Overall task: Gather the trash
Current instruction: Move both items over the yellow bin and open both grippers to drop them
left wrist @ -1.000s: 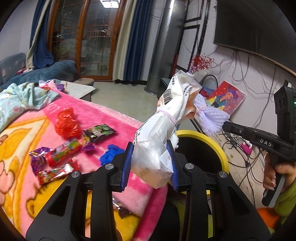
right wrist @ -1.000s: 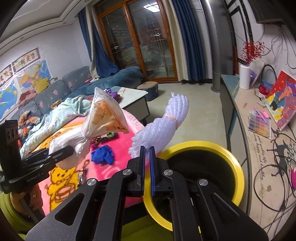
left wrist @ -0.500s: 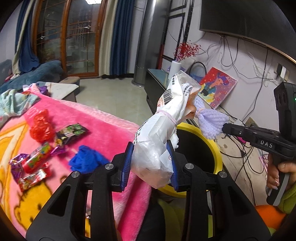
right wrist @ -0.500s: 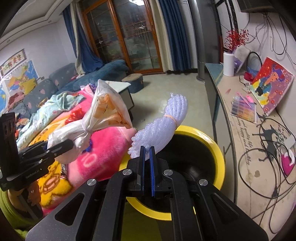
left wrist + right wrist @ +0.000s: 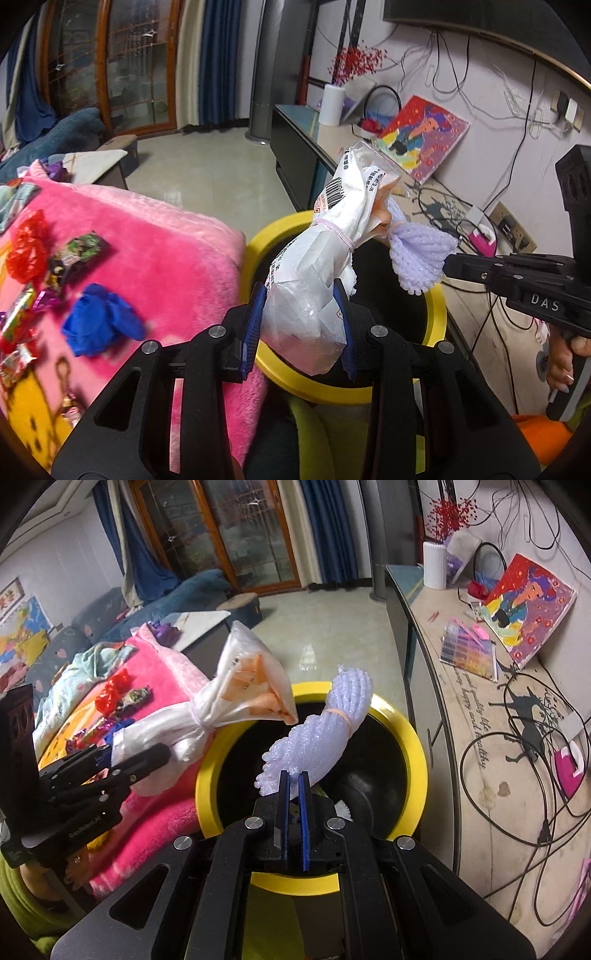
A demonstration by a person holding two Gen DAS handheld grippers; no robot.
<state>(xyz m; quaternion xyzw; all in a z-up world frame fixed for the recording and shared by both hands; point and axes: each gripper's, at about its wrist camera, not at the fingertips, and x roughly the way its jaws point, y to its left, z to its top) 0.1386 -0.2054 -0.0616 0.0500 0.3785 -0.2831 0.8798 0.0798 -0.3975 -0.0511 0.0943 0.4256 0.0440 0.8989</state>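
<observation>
Over the yellow-rimmed bin (image 5: 413,746), both of your loads hang ready; take that bin as the landmark for everything below.

Left of the bin: pink plush blanket (image 5: 166,236), soft pile, butted against the rim. Uncollected trash on it, well apart from the bin: a crumpled blue scrap (image 5: 99,321) nearest, then foil candy wrappers (image 5: 22,314), a dark wrapper (image 5: 79,251) and a crinkled red cellophane wad (image 5: 27,247) farther out.

At the bin's left edge: your left gripper (image 5: 299,325), blue pads clamped on the fat lower end of a white plastic bag (image 5: 314,291). Bag is thin, crinkly film, knotted at the waist with a band, flaring above into a clear top with a barcode and orange contents. Long axis runs up and away from the fingers, tilted over the opening. In the right wrist view the clamped end looks to sit over the rim and blanket edge rather than the mouth; judgement: carry it a little farther right before letting go.

Over the bin's centre: your right gripper (image 5: 293,797), fingers nearly together, pinching the bottom of a lilac foam net sleeve (image 5: 317,734). Sleeve is twisted, knobbly mesh, banded near the top; its axis rises forward and rightward across the black interior. This hand is the nearer one to a clean drop.

Inside the bin: black liner, some pale scraps at the bottom.

Right of the bin: a low counter (image 5: 454,686) strewn with cables.
</observation>
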